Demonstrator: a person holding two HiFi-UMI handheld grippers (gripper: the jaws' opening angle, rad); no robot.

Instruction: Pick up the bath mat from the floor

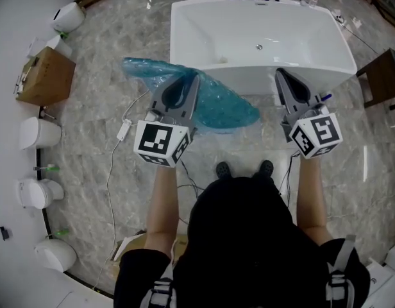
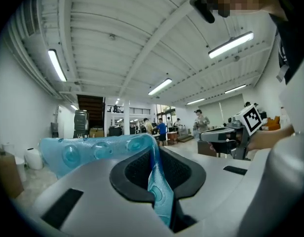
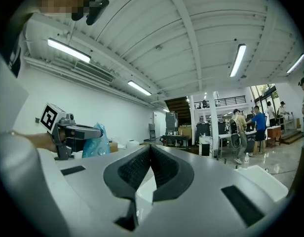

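While your left gripper [image 2: 154, 154] has its fingers clenched on an edge of the blue bath mat [image 1: 218, 101], the mat is held up above the floor [image 1: 101, 108], spreading out in front of the white bathtub [image 1: 261, 27]. Your right gripper [image 3: 148, 149] has its fingers pressed together, empty, near the tub's front rim. A cardboard box [image 1: 47, 76] and toilets [image 1: 38, 133] sit well off left.

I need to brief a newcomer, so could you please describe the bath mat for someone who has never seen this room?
Find the big bathtub at the top of the head view. Before its near-left corner, the left gripper pinches the bath mat above the grey marble floor. It is a translucent turquoise sheet studded with round bubbles, unlike the plain white bathtub behind it.
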